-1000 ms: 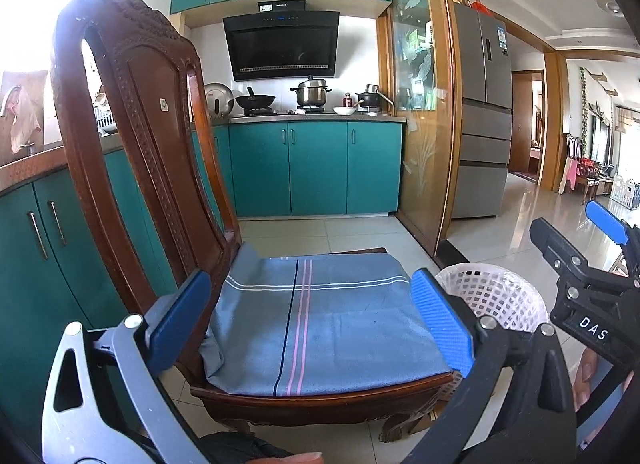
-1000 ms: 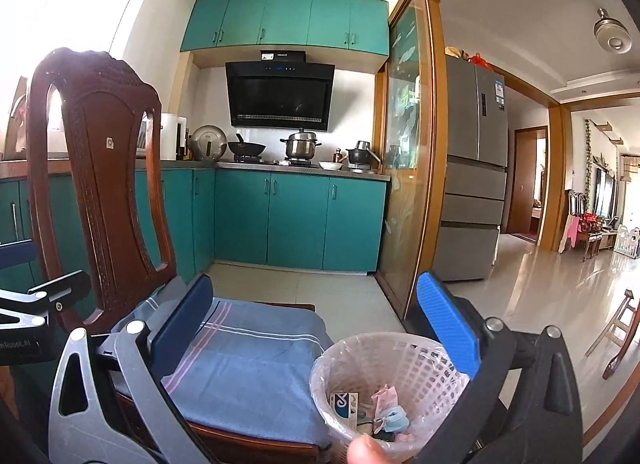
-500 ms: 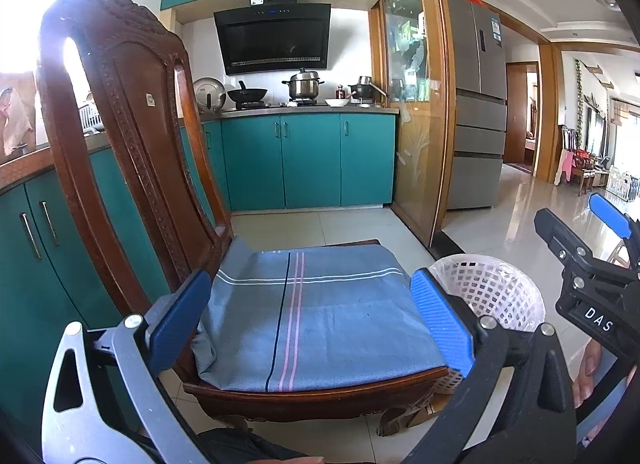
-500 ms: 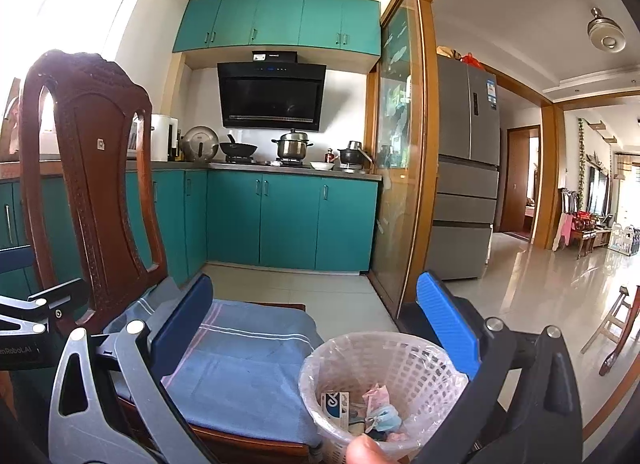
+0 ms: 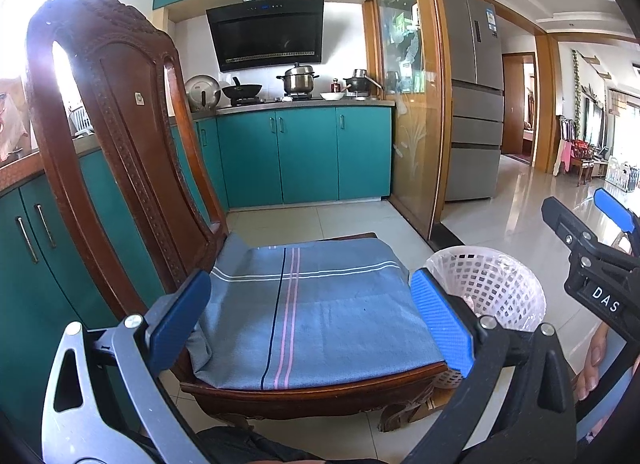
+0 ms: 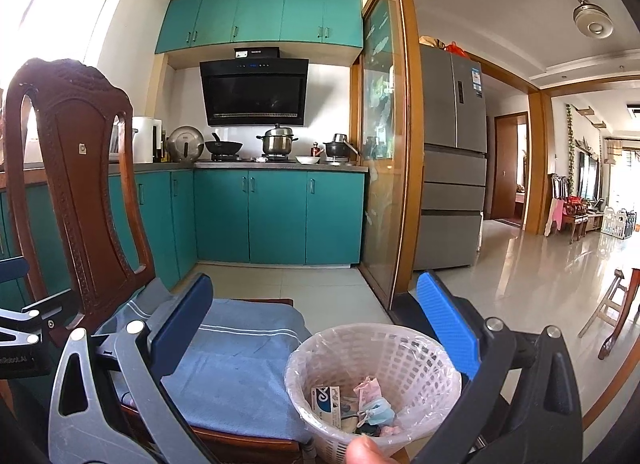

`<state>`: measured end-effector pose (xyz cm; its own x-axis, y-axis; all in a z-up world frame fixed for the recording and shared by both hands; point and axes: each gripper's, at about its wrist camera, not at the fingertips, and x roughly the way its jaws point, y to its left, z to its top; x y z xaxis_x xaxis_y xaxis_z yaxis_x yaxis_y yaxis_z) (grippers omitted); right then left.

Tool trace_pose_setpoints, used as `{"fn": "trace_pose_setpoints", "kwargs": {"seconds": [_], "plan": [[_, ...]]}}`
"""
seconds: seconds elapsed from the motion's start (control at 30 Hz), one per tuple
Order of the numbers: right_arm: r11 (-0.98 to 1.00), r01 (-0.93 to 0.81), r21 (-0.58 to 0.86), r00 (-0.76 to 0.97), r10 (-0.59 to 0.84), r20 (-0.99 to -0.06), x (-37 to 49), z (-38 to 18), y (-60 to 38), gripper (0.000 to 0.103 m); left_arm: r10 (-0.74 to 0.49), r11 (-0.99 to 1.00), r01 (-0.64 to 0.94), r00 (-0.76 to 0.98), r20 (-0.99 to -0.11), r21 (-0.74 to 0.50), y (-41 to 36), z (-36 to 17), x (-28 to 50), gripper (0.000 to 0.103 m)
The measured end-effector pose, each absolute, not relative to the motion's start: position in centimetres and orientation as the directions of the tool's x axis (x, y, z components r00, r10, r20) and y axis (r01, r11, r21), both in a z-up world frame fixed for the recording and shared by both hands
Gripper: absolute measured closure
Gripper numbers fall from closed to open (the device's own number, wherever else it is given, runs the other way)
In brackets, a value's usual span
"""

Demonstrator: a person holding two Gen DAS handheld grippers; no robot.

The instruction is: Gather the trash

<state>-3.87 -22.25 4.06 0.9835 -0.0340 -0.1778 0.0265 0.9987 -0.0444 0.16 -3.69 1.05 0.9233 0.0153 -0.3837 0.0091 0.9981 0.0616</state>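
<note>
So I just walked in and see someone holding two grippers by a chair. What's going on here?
A person is collecting trash. Both grippers, left and right, are held with jaws open and empty. The lined white basket stands on the floor beside the chair and already holds a few scraps. The chair's blue cushion shows no trash.

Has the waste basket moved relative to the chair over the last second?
No. The waste basket sits beside the chair seat's right front corner as before; only the camera views drifted.

basket (image 6: pixel 372 384) right of chair (image 5: pixel 168 200) — trash (image 6: pixel 360 404) inside
</note>
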Motion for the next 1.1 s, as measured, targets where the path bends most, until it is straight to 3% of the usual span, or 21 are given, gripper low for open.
{"fn": "trace_pose_setpoints", "kwargs": {"seconds": [1.1], "plan": [[0.998, 0.068, -0.007, 0.961, -0.068, -0.266, -1.8, 2.1, -23.7, 0.003, 0.067, 0.994, -0.027, 0.912, -0.405, 0.104, -4.0, 0.0, 1.3, 0.003]]}}
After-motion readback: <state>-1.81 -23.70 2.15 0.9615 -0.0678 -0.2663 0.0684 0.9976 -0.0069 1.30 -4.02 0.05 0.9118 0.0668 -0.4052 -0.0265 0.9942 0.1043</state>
